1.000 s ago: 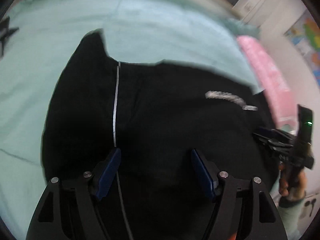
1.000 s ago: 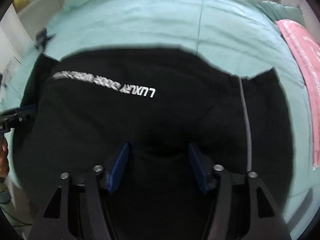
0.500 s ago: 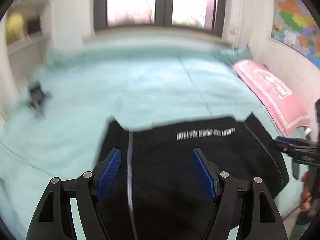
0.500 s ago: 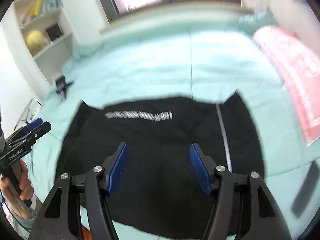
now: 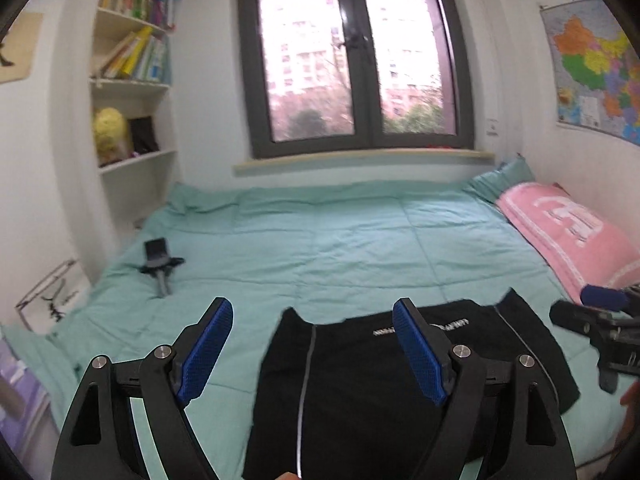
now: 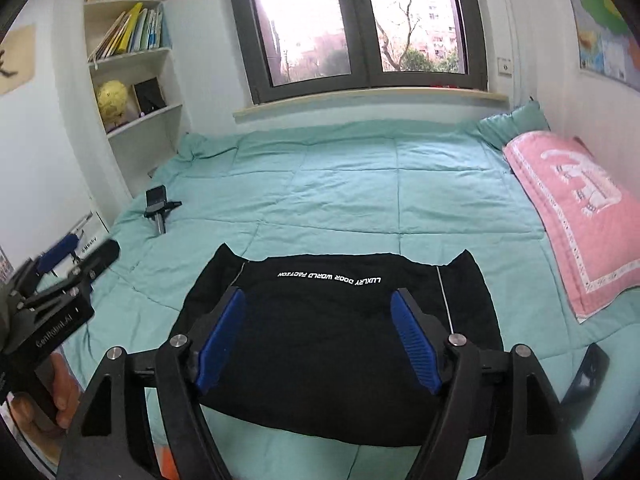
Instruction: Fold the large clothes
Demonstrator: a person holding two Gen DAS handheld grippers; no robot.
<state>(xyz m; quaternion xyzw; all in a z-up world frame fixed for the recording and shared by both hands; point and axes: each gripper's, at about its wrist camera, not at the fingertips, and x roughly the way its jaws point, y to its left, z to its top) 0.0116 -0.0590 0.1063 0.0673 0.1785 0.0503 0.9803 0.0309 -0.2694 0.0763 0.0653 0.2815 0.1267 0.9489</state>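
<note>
Left wrist view. The left gripper (image 5: 312, 352), black-framed with blue ribbed pads, stands released above the bed; its jaws have just been opening and nothing lies between them. The black folded garment with white lettering and thin pale side stripes (image 5: 360, 384) lies flat on the mint-green quilted bedspread (image 5: 340, 240), at its near edge. The right gripper (image 5: 592, 320) enters from the right, just beside the garment's right corner. Judged step: the hands are clear of the cloth after a fold. To do it well, the next grasp should take both near corners squarely, one per gripper, so that the edges meet evenly.

Right wrist view. The right gripper (image 6: 318, 332) is likewise released, its jaws having just been opening, empty above the garment (image 6: 340, 320). The left gripper (image 6: 60, 280), held in a hand (image 6: 60, 392), sits off the garment's left edge. Open bedspread (image 6: 360, 184) stretches beyond the far hem towards the window. A pink patterned pillow (image 6: 576, 212) bounds the right side; a small black stand-like device (image 6: 160, 206) lies well apart at far left.
</note>
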